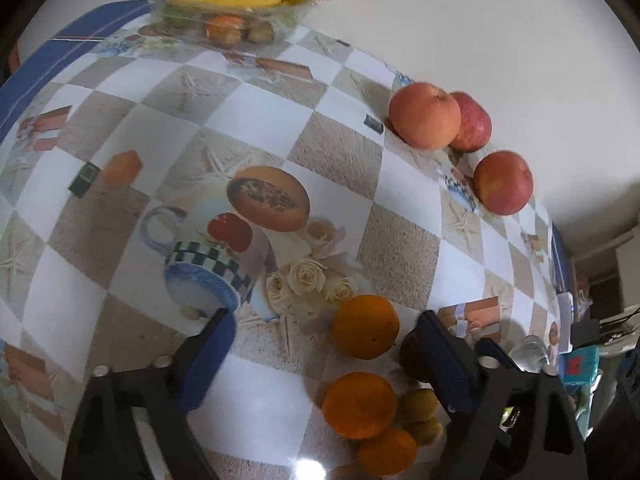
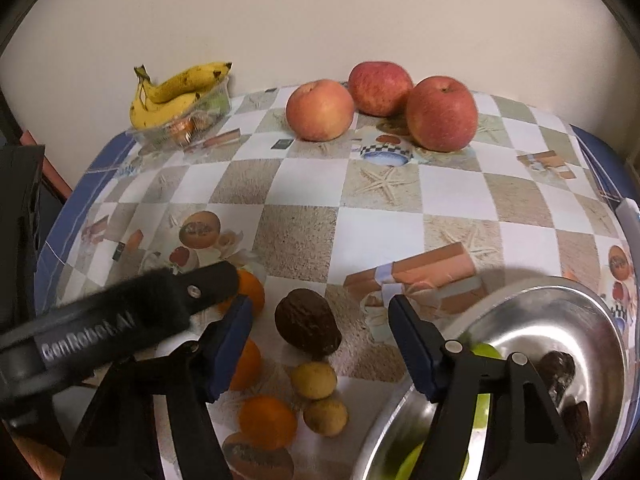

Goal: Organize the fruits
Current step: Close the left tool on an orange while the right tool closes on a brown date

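Three oranges (image 1: 365,333) lie near the table's front, next to a dark avocado (image 2: 307,323) and two small yellow-brown fruits (image 2: 313,380). My left gripper (image 1: 326,354) is open and empty, its fingers on either side of the oranges and above them. My right gripper (image 2: 320,330) is open and empty, hanging over the avocado (image 1: 412,354). Three apples (image 2: 320,110) stand at the table's far side; they also show in the left wrist view (image 1: 424,120). The left gripper's arm (image 2: 120,320) crosses the right wrist view at the left.
A clear bowl (image 1: 232,16) with bananas (image 2: 176,92) and small fruit stands at the far left corner. A steel bowl (image 2: 552,360) at the front right holds green fruit and dark pieces. The checkered tablecloth (image 2: 380,216) meets a wall behind.
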Tool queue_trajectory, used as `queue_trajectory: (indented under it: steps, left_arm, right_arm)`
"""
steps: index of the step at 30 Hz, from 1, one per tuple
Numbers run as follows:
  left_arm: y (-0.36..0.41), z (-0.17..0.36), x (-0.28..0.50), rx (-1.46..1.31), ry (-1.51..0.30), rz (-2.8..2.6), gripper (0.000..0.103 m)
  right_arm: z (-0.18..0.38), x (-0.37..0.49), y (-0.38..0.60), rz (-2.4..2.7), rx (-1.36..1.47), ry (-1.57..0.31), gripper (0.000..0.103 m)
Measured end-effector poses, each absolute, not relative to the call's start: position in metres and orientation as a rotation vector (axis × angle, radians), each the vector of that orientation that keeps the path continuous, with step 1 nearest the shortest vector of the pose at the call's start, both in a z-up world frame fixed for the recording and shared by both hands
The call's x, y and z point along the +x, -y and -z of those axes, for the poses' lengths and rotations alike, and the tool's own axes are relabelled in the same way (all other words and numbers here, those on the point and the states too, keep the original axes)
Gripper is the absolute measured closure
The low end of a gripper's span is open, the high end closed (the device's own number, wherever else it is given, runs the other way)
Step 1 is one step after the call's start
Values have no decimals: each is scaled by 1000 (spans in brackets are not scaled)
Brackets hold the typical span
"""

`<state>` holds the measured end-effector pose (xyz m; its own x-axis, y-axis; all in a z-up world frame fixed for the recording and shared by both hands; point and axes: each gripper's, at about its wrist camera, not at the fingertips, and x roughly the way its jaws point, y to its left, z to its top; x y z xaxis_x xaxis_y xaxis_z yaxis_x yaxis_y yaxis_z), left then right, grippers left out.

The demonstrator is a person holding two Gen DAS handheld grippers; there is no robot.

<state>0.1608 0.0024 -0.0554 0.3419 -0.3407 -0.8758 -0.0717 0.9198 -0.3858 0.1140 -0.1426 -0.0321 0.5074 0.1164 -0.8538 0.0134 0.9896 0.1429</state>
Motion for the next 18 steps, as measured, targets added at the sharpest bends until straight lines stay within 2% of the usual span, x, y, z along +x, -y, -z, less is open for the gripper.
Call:
queue_trajectory:
  steps: [2,3,5,9,11,13,18]
  left_arm:
    - [0,55,162,-370,-1205,178,19]
    - [3,55,162,-361,-1206,190,27]
    - [6,54,163,-348,-1203,205,36]
    - [11,56,164,-383,-1214,272,59]
    - [13,57,163,-406,-1220,300,65]
    - [14,55,162,-396,-1220,294,66]
    - [3,42,158,-410,-1196,272,66]
  right_arm:
    - [38,117,142,-61,132,-1052,40]
    - [41,119,142,-60,135,-1057,40]
    - [45,121,142,-60,138,-1065,41]
    - [50,124,142,-66,155,-1075,51]
    - [53,124,141,-61,152,-1086,53]
    - [54,123,141,-60,160,-1087,64]
    - [42,117,145,-76,194,-1057,66]
